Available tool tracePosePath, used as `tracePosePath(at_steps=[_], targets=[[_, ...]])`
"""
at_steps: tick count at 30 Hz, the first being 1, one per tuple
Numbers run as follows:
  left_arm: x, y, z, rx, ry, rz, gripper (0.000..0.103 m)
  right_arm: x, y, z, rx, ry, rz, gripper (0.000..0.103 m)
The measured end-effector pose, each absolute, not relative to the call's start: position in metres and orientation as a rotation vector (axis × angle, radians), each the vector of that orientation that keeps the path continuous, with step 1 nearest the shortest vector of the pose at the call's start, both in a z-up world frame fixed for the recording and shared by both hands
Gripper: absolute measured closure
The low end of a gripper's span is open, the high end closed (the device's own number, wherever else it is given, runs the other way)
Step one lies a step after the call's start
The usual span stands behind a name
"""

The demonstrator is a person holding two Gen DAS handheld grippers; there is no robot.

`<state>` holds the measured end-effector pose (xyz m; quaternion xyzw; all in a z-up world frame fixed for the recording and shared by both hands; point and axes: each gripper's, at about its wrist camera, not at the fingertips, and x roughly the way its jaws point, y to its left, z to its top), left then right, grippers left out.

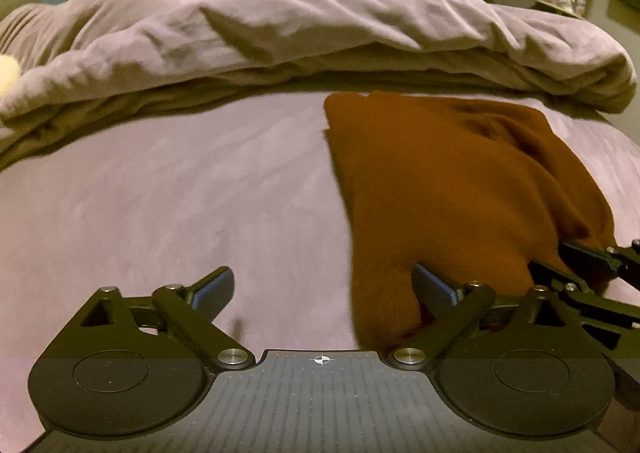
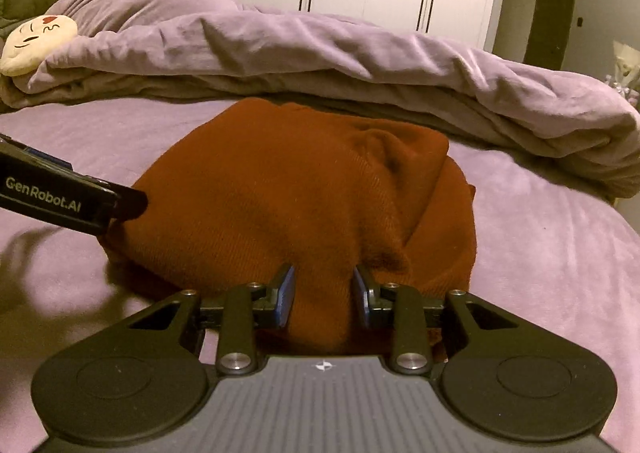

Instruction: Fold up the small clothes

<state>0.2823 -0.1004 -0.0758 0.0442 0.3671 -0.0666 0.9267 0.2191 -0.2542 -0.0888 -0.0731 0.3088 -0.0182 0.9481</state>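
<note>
My left gripper (image 1: pixel 323 287) stands wide open, one finger touching the near left edge of the rust sweater (image 1: pixel 440 189). My right gripper (image 2: pixel 323 295) has a bunch of its near edge between its pads; whether they are pressing it I cannot tell. The sweater lies folded on the purple bed sheet (image 1: pixel 160 213), long axis running near to far, before the rumpled duvet (image 2: pixel 320 53).

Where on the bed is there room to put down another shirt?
The bare purple sheet left of the rust-brown garment, in front of the bunched duvet, is free. Another strip lies right of the garment. Around the garment's near edge it is crowded by the left gripper and right gripper.
</note>
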Motion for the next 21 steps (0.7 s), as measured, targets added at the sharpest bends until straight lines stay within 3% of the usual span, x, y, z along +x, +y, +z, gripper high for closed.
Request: tracePosePath(at_steps=[6,7,10,13,16,21], targets=[[0.272,-0.103,-0.053,0.132,0.789,-0.097,0.000,0.211,-0.249,-0.081,-0.133,0.654,-0.059,0.071],[0.267,-0.103,-0.049,0.145,0.814,-0.099,0.000,0.206,-0.246,-0.076,-0.129,0.679,-0.065,0.065],[0.248,-0.099,-0.050,0.133,0.881,-0.113,0.000,0.186,-0.240,-0.069,-0.071,0.789,-0.103,0.021],[0.224,-0.092,-0.050,0.087,0.912,-0.119,0.000,0.160,-0.237,-0.067,-0.005,0.868,-0.125,0.020],[0.207,-0.084,-0.046,0.053,0.942,-0.118,0.000,0.140,-0.235,-0.061,0.036,0.931,-0.139,0.004],[0.193,-0.076,-0.029,0.052,0.931,-0.099,0.000,0.123,-0.232,-0.040,0.034,0.953,-0.178,0.004]])
